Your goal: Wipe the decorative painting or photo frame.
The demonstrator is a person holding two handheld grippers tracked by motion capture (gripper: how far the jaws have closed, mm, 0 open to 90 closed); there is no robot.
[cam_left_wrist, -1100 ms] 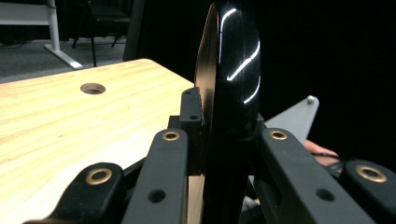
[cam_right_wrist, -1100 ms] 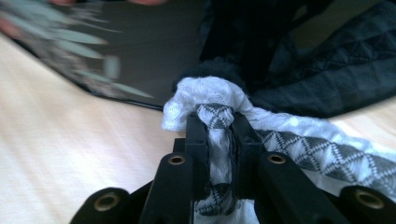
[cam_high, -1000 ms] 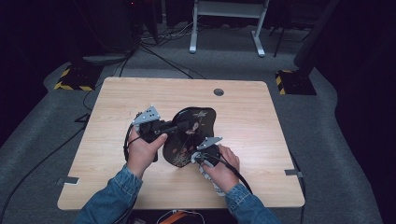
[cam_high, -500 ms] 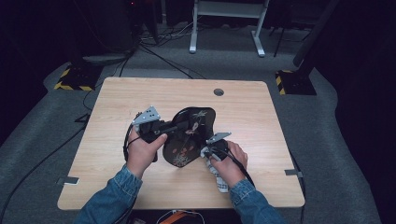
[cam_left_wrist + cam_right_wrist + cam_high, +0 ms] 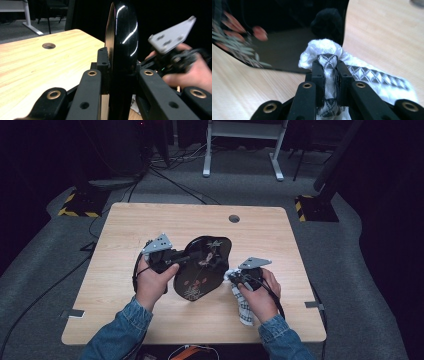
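Observation:
A glossy black tray [image 5: 202,270] with a flower pattern stands tilted up on its lower edge on the wooden table [image 5: 125,227]. My left gripper [image 5: 196,256] is shut on its rim from the left. In the left gripper view the tray [image 5: 123,35] shows edge-on, clamped between the jaws of the left gripper [image 5: 120,75]. My right gripper [image 5: 234,276] sits just right of the tray, shut on a bunched white cloth [image 5: 244,307] with a black woven band. In the right gripper view the cloth [image 5: 324,48] bulges past the right gripper [image 5: 329,68], close to the tray's face [image 5: 282,47].
A round cable hole [image 5: 234,218] lies in the table's far side. Bare wood [image 5: 280,245] stretches right of the tray. The right hand with its gripper [image 5: 175,56] shows behind the tray. A white desk frame [image 5: 240,145] and cables [image 5: 170,175] lie on the floor beyond.
My right gripper, still holding the cloth, has moved to the right and slightly up along the tray's right side. The left gripper and the tray have kept still.

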